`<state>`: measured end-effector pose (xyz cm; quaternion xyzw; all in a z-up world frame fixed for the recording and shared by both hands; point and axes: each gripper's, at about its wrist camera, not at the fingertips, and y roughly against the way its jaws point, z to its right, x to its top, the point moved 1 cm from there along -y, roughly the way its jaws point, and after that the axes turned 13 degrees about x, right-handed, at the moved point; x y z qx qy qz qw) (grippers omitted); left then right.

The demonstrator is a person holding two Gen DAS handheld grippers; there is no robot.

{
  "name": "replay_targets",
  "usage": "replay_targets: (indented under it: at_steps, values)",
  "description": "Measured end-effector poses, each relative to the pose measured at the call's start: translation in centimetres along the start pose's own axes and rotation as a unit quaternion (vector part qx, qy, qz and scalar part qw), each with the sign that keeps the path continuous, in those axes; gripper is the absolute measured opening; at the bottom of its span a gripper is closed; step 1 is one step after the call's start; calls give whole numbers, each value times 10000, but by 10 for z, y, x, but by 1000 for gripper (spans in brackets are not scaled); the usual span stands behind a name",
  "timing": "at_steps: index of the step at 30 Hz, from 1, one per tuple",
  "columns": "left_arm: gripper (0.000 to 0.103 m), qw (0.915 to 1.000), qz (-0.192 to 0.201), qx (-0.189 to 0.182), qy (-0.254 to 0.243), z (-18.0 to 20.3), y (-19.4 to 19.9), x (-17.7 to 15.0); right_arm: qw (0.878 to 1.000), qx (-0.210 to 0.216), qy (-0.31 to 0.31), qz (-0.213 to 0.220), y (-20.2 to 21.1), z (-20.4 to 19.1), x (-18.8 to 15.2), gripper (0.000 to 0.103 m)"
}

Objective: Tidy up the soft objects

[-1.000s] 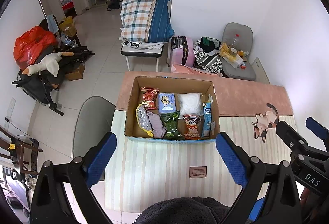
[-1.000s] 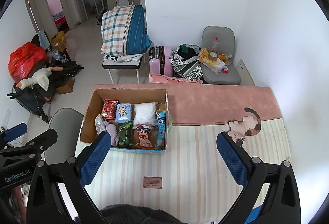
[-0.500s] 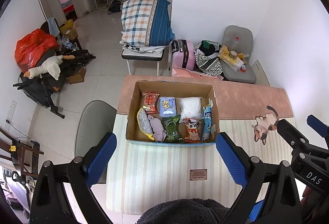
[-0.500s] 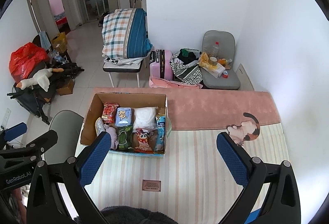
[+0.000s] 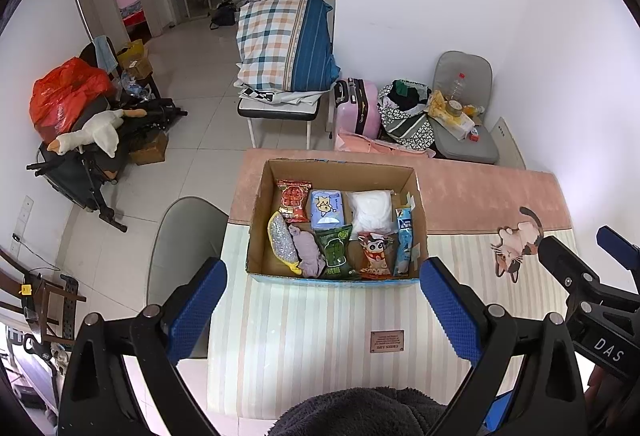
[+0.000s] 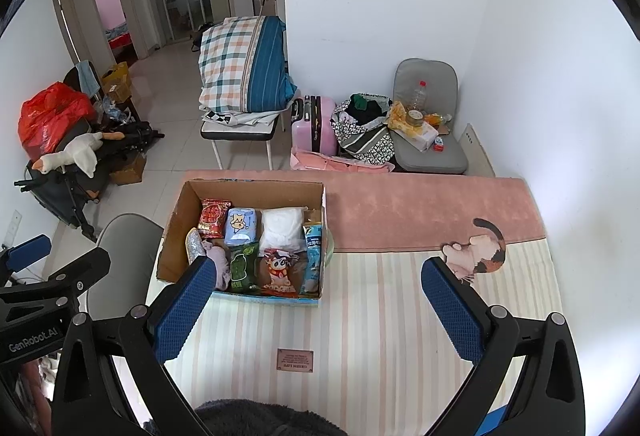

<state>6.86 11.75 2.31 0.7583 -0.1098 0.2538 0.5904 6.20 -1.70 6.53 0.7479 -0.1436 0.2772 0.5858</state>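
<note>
Compared with a second ago, the cardboard box [image 5: 335,171] is seen slightly higher in the left wrist view, as both grippers are drawn back a little. The left gripper [image 5: 322,308] is held with its fingers [image 5: 196,310] spread wide and nothing between them, low in the frame above the striped worktop [image 5: 320,328]. The right gripper [image 6: 320,308] is likewise spread wide and holds nothing. The box stands at the centre of the left view, at the worktop's far left part, filled with soft packets: a red snack bag [image 5: 294,195], a blue tissue pack [image 5: 327,208], a white bag [image 5: 370,211] and a green packet [image 5: 334,250]. A cat figure [image 6: 478,250] is printed at the right of the worktop.
</note>
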Motion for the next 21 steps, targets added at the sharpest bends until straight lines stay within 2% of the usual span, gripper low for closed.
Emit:
replay_targets:
  at_steps: [21]
  values:
    - [99, 10000, 67, -8, -16, -2, 4, 1, 9999, -73, -35, 76, 6, 2, -6, 103]
